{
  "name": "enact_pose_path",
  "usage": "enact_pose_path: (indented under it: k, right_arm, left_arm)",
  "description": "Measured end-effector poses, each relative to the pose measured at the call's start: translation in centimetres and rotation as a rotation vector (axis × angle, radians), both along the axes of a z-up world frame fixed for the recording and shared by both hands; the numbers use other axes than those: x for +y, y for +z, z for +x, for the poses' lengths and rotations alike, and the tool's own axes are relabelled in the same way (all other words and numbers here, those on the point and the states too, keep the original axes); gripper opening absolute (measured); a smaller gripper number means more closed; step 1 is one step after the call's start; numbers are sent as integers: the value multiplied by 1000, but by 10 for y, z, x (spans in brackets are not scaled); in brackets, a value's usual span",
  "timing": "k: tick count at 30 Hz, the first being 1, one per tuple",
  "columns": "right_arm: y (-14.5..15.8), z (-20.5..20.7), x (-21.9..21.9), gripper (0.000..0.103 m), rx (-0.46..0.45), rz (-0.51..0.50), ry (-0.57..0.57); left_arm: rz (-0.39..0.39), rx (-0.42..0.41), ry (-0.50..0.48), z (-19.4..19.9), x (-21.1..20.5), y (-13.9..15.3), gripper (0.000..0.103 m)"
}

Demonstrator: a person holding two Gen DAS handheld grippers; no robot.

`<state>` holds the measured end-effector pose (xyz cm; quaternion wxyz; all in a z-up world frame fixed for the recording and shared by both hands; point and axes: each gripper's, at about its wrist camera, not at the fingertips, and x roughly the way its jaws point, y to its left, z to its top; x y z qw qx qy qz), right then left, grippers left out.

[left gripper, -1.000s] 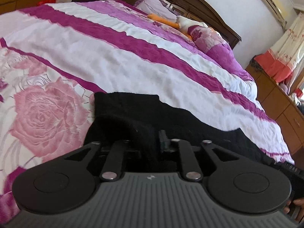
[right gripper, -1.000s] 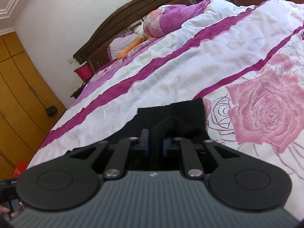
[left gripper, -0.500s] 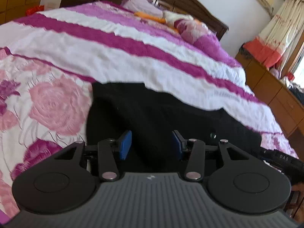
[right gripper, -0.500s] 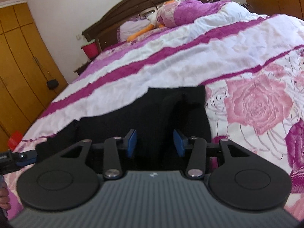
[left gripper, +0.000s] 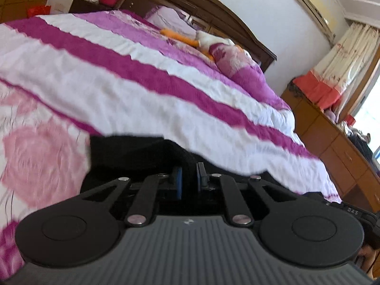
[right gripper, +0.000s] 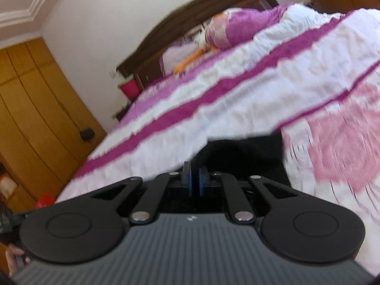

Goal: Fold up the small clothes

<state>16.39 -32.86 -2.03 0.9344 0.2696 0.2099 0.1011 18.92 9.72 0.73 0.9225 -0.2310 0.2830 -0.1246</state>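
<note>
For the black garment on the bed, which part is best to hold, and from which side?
Grip the near edge of the black garment, one corner per tongs, coming low from the foot of the bed. It lies flat, and both left tongs and right tongs appear to pinch there.

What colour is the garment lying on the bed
Black, plain with no pattern visible. The garment shows best in the left wrist view, against the pink-and-white floral bedspread.

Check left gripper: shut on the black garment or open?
Shut on the black garment: left gripper fingers sit nearly together with a dark fold of cloth pinched between them.
</note>
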Motion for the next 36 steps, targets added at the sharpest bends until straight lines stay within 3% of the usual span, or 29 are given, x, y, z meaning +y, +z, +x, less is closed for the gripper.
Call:
enact_pose_path:
  k: [7,9,11,13,15,17,19,21,23,28,36]
  right_arm:
    - [5,54,2,11,-2,-2,-74]
    - [-3,70,7,11,47,-47,-96]
    - [-12,85,12,15,112,-107,-111]
    - [-20,90,12,18,151,-121,-125]
    - [-22,85,8,26,141,-97,-135]
    - [-18,75,5,47,113,-97,-151]
    - [-10,63,3,56,66,-118,-192]
    - [-1,50,1,56,7,-146,-211]
    - [4,44,2,54,-25,-157,-132]
    - [2,53,25,54,22,-273,39]
    - [-42,82,33,51,133,-315,4]
  left_arm:
    - [-3,33,65,61,-1,-3,15]
    - [-3,67,77,77,0,-9,21]
    - [3,97,101,87,4,-14,39]
    - [21,97,125,87,8,-13,46]
    - [32,69,115,81,13,-9,52]
    - [48,45,109,73,16,-3,55]
    - [63,18,98,64,17,1,56]
    - [75,1,77,55,14,4,56]
    - [105,1,61,49,8,2,56]
    - [196,29,28,54,-12,-17,56]
    - [205,107,84,96,-12,-50,56]
